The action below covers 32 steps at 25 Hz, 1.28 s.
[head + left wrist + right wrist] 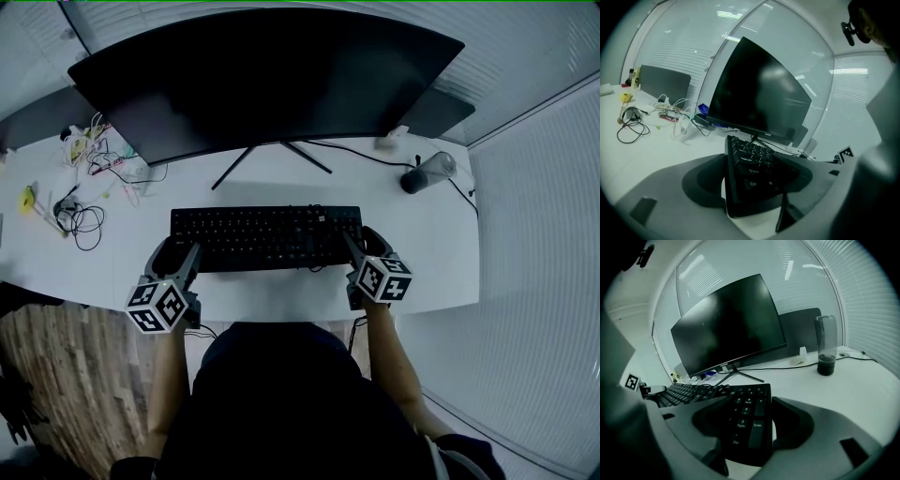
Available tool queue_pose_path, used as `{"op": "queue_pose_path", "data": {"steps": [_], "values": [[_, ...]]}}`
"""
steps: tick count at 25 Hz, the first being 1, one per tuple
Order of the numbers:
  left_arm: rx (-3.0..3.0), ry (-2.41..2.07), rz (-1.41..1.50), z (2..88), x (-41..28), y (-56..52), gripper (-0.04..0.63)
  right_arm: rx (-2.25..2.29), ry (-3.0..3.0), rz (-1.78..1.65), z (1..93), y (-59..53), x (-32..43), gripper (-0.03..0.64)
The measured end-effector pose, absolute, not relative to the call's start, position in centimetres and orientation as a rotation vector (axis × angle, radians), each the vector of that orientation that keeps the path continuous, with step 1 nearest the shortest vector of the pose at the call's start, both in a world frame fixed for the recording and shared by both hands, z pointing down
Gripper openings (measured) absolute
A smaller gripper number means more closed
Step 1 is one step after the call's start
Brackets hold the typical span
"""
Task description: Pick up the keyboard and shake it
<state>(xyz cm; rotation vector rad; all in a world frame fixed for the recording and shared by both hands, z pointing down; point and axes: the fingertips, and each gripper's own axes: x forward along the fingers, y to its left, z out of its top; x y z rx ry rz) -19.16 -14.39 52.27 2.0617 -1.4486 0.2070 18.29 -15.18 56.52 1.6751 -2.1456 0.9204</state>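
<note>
Two grey grippers are pinching the black full-size keyboard (266,236) at once: your left gripper (178,255) is biting its left end, by the Ctrl key, and your right gripper (361,247) is biting its right end, at the number pad. In each gripper view the inner jaw is lying across the keycaps while the outer jaw is hugging the end edge, so both pairs are closed on the board. The keyboard is facing keys-up with its long axis running left to right, parallel to the desk's front edge and just in front of you. Whether it is resting on the surface or hanging slightly above it cannot be told. The white desk (441,253) is carrying a wide curved black monitor (267,80) behind the keyboard, a dark cylindrical tumbler (428,172) at the right rear and loose cables (86,225) at the left, and white slatted blinds (544,187) are closing in the room.
</note>
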Motion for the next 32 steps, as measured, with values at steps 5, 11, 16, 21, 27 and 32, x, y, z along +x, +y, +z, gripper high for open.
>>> {"op": "queue_pose_path", "data": {"steps": [5, 11, 16, 21, 27, 32], "values": [[2.001, -1.404, 0.229, 56.0, -19.2, -14.4, 0.33, 1.646, -2.093, 0.926, 58.6, -15.4, 18.4, 0.281], [1.957, -1.374, 0.255, 59.3, -18.9, -16.5, 0.33, 1.605, -2.057, 0.934, 61.1, -17.9, 18.7, 0.281], [1.944, -1.351, 0.296, 61.3, -18.4, -19.1, 0.33, 1.598, -2.026, 0.956, 62.9, -20.1, 19.0, 0.281], [1.935, -1.339, 0.379, 63.0, -18.4, -20.3, 0.33, 1.573, -2.016, 0.926, 63.9, -21.8, 18.9, 0.281], [1.895, -1.317, 0.451, 64.8, -18.2, -19.5, 0.33, 1.519, -2.002, 0.869, 64.8, -22.3, 18.8, 0.281], [1.87, -1.311, 0.452, 65.1, -18.2, -18.8, 0.33, 1.499, -2.022, 0.843, 64.9, -22.6, 18.6, 0.281]]}}
